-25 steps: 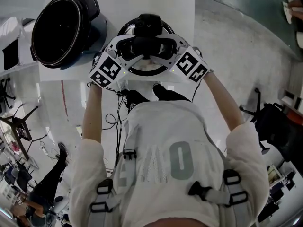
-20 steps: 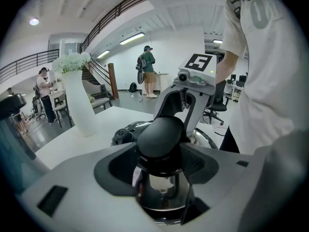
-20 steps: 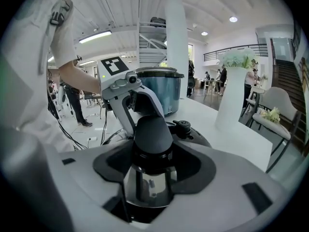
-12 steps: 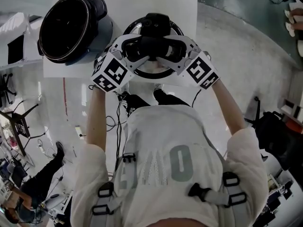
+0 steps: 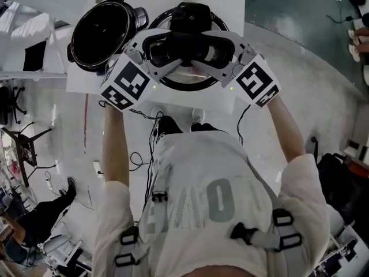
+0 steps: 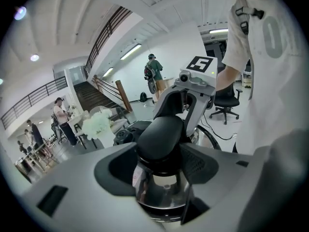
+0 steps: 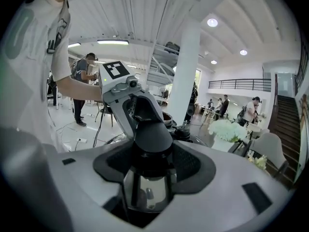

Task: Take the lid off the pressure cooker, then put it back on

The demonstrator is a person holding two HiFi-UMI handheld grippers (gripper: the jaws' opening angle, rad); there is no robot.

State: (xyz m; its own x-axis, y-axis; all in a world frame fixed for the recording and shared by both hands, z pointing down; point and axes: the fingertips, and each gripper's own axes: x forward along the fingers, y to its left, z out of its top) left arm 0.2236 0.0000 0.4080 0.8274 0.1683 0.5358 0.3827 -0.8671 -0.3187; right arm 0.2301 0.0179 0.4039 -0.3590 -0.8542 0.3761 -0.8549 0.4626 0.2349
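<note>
The left gripper is clamped on the black handle of the lid, its pads pressed to either side of the knob. The right gripper grasps the same handle from the opposite side, so the two face each other across it (each one's marker cube shows in the other's camera). Below the handle the lid's polished steel dome mirrors the room. In the head view its round rim sits out in front of the person, beside and not on the pressure cooker, whose dark open pot stands just to the left on the white counter. The lid looks to be carried in the air rather than resting, though no view plainly shows a gap under it. I judge it heavy and stiff: thick metal with a bulky handle block, its weight hanging below the grip, so it will want to tip if the two holds are uneven. The steel is smooth and would slip, so the moulded black handle is the only sound place to take hold. A two-sided pinch there should keep the rim level. To seat it again, the rim must come down flat and centred over the pot's mouth before any turn.
</note>
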